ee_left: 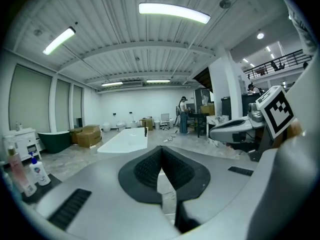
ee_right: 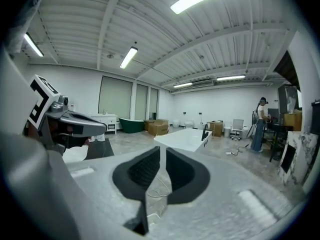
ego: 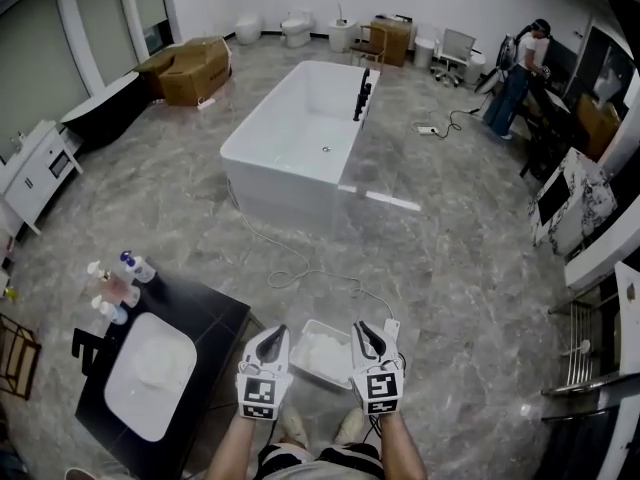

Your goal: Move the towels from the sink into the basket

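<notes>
Towels (ego: 322,353): white, heaped in the basket (ego: 300,368).
Basket: on the floor just ahead of you, between your two grippers, beside the desk (ego: 215,313).
Sink (ego: 130,413): white, on the desk to your left; a pale lump lies in it, too faint to tell what.
Left gripper (ee_left: 161,153): your jaws together at the tips, nothing held.
Right gripper (ee_right: 162,154): your jaws drawn together, a thin slit between them, nothing held.
Bottles (ego: 118,283): on the desk's far corner.
</notes>
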`<action>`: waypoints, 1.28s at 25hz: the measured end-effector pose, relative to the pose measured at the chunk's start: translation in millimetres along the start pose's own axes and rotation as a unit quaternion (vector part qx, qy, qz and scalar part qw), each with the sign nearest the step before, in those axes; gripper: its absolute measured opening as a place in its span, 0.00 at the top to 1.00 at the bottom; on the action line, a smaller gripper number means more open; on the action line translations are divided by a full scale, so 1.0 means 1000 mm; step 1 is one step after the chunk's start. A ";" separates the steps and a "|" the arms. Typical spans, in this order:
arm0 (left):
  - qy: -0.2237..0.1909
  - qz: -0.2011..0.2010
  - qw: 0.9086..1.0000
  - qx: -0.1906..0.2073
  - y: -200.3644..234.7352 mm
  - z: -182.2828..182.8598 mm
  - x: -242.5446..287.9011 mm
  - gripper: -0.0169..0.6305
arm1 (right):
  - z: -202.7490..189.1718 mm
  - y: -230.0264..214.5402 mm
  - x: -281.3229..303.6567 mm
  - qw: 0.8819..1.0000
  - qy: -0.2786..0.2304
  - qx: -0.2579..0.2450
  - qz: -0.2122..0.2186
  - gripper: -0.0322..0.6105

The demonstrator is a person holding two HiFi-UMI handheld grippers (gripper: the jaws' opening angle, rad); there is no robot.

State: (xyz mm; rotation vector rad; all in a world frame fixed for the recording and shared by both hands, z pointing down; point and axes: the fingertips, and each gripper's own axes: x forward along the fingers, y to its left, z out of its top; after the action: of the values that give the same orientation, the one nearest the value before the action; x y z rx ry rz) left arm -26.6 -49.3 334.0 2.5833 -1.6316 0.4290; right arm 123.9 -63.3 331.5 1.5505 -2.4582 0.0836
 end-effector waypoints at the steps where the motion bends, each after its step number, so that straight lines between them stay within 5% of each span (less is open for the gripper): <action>1: -0.003 0.002 1.000 0.002 0.000 0.005 -0.008 0.96 | 0.004 0.001 -0.007 1.000 -0.003 -0.001 -0.003 0.89; 14: -0.013 0.016 1.000 -0.009 -0.025 0.012 -0.080 0.96 | 0.006 0.025 -0.088 1.000 -0.008 -0.027 -0.001 0.95; 32: -0.009 0.054 0.998 -0.008 -0.043 0.010 -0.103 0.96 | 0.006 0.037 -0.099 0.998 -0.018 -0.031 0.047 0.95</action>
State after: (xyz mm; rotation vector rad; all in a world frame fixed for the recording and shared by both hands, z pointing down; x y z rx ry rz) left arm -27.8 57.5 301.8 2.5032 -1.7805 0.3971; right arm 130.9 39.2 306.2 1.4228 -2.5363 -0.0042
